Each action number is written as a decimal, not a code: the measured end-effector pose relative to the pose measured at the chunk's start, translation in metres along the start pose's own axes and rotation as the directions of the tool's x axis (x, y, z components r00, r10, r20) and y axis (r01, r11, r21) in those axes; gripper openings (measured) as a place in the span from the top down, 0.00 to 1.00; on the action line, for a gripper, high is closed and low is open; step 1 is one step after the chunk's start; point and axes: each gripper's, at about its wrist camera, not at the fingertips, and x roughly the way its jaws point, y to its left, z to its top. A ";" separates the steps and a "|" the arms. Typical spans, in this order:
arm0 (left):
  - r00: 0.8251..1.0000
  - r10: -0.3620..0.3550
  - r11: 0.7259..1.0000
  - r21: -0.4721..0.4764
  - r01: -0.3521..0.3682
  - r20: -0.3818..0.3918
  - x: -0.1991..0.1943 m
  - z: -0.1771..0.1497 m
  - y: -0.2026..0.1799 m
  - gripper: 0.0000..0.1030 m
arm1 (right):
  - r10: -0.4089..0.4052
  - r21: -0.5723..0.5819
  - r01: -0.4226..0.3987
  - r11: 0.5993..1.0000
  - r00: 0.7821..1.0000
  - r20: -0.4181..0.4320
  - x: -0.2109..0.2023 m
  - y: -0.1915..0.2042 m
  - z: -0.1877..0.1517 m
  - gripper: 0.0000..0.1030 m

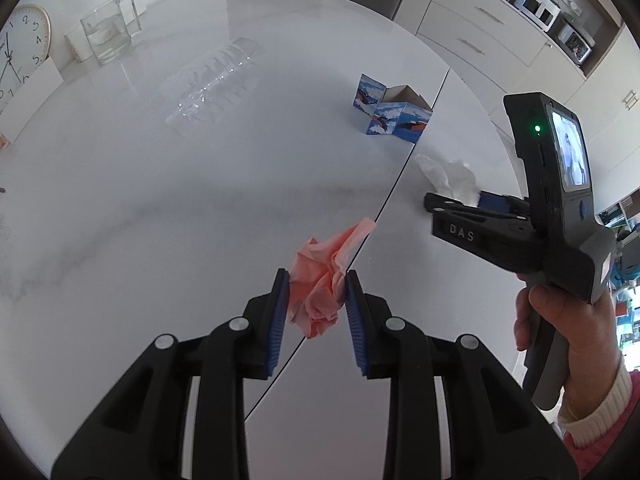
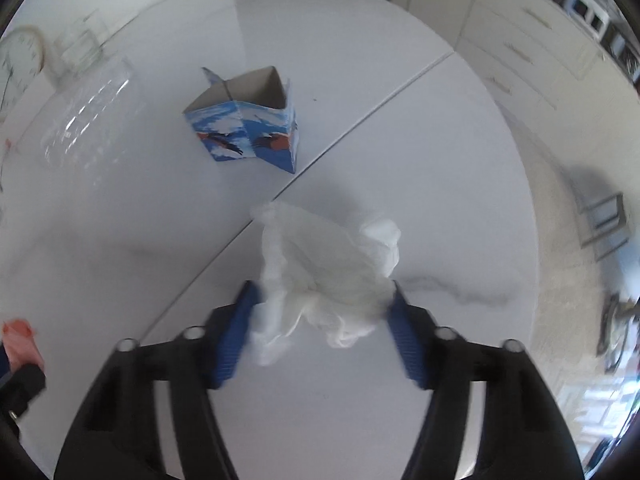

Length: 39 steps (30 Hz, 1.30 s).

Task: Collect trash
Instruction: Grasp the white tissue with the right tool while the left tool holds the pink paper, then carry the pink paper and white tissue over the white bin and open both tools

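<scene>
Two crumpled tissues are in play, one per gripper. The crumpled pink paper tissue [image 1: 320, 284] sits low in the centre of the left wrist view, pinched between the blue ribbed pads [image 1: 278, 320] of the left gripper [image 1: 316, 280], so that one is clamped on it. One corner of the pink wad sticks up and to the right, over the dark seam [image 1: 400, 172] that runs diagonally across the glossy white marble-look table [image 1: 160, 200].

Over in the right wrist view, the crumpled white paper tissue [image 2: 324, 268] fills the middle of the frame between the fingers of the right gripper [image 2: 324, 292]. The picture is blurred and the pads sit fairly wide with the tissue bulging between them, so honestly I can't tell whether they're gripping it or just around it. In the left wrist view the same white wad [image 1: 448, 174] shows at right, at the tip of the other gripper [image 1: 456, 206], which a hand [image 1: 560, 320] in a cream cuffed sleeve holds by its grey handle.

Further out, an open blue and white cardboard carton printed with birds [image 2: 248, 128] stands upright on the table above the white tissue, just left of the seam. A clear ribbed plastic bottle [image 1: 212, 80] lies on its side in the upper left of the left wrist view, with a clear drinking glass [image 1: 106, 34] beyond it and a round gold-rimmed wall clock [image 1: 22, 52] leaning at the far left edge.
</scene>
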 end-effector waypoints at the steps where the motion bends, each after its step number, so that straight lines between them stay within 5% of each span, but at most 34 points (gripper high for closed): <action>1: 1.000 -0.003 1.000 0.003 0.003 0.001 -0.001 0.000 -0.001 0.73 | 0.007 0.004 -0.007 1.000 1.000 -0.007 -0.001 -0.002 -0.002 0.72; 13: 0.999 -0.043 0.993 0.107 0.041 0.011 -0.029 -0.020 -0.045 0.72 | 0.002 0.002 -0.003 1.000 0.998 0.067 -0.062 -0.030 -0.040 0.72; 23: 0.993 -0.103 0.975 0.192 0.110 -0.049 -0.041 -0.070 -0.112 0.72 | 0.076 -0.029 -0.073 0.997 0.992 0.097 -0.122 -0.084 -0.142 0.69; 36: 0.985 -0.129 0.925 0.344 0.162 -0.116 -0.038 -0.114 -0.211 0.72 | 0.063 0.070 -0.056 0.996 0.993 -0.103 -0.057 -0.179 -0.266 0.69; 37: 0.984 -0.125 0.919 0.359 0.163 -0.126 -0.037 -0.118 -0.220 0.72 | 0.069 0.078 -0.060 0.995 0.991 -0.117 -0.050 -0.184 -0.271 0.67; 39: 0.983 -0.122 0.913 0.374 0.166 -0.139 -0.035 -0.121 -0.228 0.72 | 0.075 0.095 -0.061 0.994 0.987 -0.141 -0.040 -0.190 -0.276 0.48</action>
